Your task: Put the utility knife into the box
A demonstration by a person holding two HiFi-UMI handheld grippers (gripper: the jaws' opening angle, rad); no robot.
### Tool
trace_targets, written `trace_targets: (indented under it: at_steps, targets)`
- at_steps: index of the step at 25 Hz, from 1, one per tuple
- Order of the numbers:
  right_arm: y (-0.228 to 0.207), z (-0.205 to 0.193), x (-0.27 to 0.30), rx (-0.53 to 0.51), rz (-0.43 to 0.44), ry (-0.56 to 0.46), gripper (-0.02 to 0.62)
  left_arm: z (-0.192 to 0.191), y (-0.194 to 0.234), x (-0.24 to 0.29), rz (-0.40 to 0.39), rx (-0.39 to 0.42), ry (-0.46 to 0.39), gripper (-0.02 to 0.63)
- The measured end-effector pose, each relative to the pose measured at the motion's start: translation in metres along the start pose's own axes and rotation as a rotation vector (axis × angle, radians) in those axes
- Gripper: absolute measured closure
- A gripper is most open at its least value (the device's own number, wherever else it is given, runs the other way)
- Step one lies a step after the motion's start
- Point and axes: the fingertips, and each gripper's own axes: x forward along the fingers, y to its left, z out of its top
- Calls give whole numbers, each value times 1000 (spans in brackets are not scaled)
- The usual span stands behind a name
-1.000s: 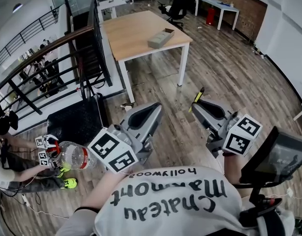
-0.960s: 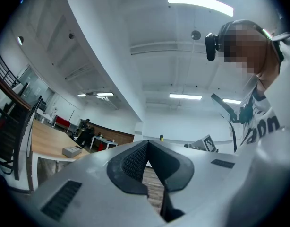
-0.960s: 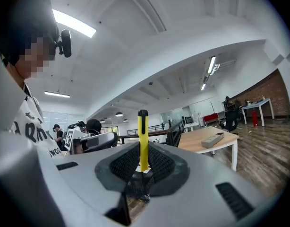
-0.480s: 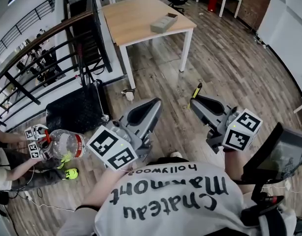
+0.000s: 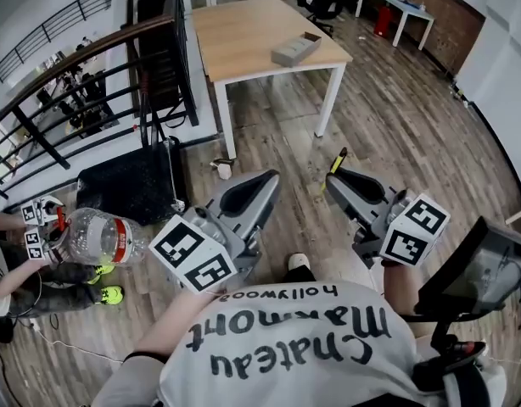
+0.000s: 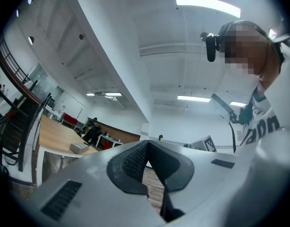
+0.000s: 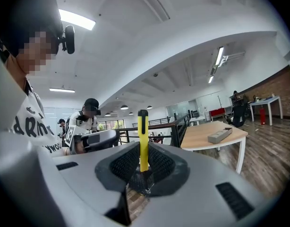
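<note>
wood and matt plastic, mostly
utility knife [image 7: 143, 131]: smooth yellow plastic. right gripper [image 7: 143, 150] shell matt grey plastic, pads [image 7: 124, 164] ribbed black. table [image 5: 243, 45] top pale smooth wood, legs white painted. floor [image 5: 396, 134] worn brown planks.

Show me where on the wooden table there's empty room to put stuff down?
The table is nearly all bare: everything from the box, near its right edge, across to the side by the railing is free. Crowded spot: the floor below the railing, with a black mat and a big bottle.
</note>
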Motion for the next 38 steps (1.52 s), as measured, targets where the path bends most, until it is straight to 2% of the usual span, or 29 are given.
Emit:
trace_targets:
  at_steps: [11,20,38]
  targets:
    - [-97,20,-3,37,8,-14,537,-11,35,90,15,-19,35,600]
    - [-176,15,-7,80,-6,4,537,-38,72,153,51,-68,64,600]
    - [-310,18,-8,122,17,24,537,-73,122,271,83,-100,97,600]
